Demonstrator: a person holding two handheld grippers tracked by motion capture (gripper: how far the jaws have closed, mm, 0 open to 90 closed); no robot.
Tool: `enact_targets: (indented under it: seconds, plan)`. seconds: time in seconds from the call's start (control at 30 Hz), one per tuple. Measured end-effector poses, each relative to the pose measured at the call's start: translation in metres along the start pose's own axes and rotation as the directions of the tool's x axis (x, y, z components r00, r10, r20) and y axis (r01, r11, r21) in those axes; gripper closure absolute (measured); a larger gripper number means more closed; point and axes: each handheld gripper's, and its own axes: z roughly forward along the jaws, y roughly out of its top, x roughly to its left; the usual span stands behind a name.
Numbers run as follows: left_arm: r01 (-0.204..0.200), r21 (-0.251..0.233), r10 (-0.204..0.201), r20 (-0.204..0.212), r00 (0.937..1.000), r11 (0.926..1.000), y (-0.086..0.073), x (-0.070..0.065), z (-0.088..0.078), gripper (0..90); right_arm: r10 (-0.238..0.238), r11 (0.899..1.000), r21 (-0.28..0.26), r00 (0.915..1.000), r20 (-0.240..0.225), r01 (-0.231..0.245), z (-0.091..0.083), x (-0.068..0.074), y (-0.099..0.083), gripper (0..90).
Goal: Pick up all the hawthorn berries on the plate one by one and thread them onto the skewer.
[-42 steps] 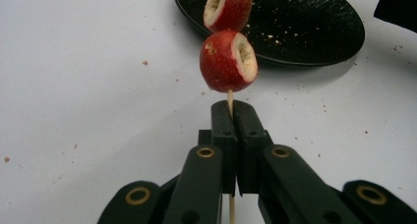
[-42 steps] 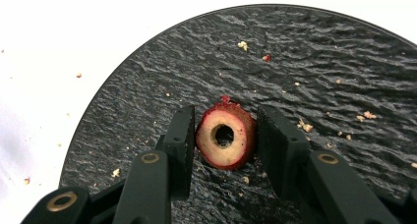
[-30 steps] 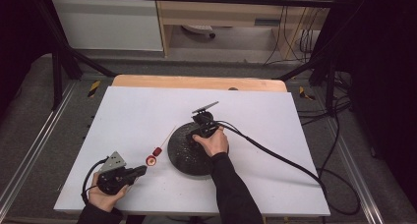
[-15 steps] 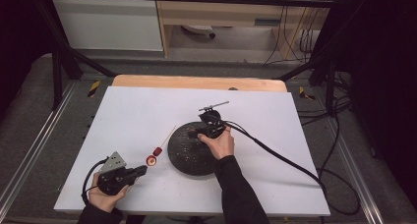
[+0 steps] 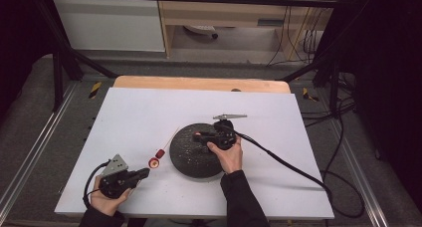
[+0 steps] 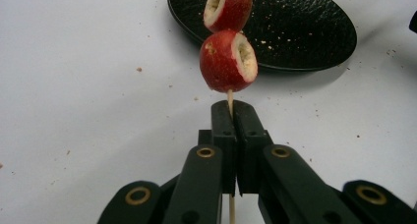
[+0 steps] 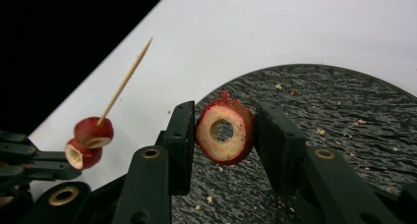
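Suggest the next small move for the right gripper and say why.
Probably carry the cored fruit piece toward the skewer tip and line its hole up. The right gripper grips it above the black plate; the left gripper holds the skewer, two pieces already threaded.

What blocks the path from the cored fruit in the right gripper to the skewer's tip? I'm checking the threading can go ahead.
Nothing visible does. The cored fruit piece sits clamped in the right gripper over the black plate. The skewer held by the left gripper carries two fruits low down; its pointed end is bare.

skewer (image 6: 229, 100) – two red fruits threaded | cored fruit ring (image 7: 225, 131) – above dark plate (image 7: 344, 135)
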Motion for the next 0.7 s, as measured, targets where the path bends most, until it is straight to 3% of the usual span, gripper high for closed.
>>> enact_targets:
  seconds: [0.3,0.57,0.7]
  plan:
    - [-0.004,0.000,0.004,0.005,1.0000,1.0000,0.000,-0.003,0.001,88.1,0.006,0.992,-0.128,0.9998,-0.017,-0.008,-0.008,-0.003,-0.015,61.6]
    - [-0.014,0.007,0.014,0.010,0.9999,0.9999,0.002,-0.007,0.004,88.1,0.036,0.969,-0.242,0.9989,-0.031,-0.042,-0.016,-0.010,-0.021,61.6]
    - [-0.016,0.012,0.015,0.011,0.9998,0.9998,0.004,-0.010,0.007,88.0,0.042,0.952,-0.301,0.9986,-0.031,-0.049,-0.020,-0.013,-0.023,61.6]
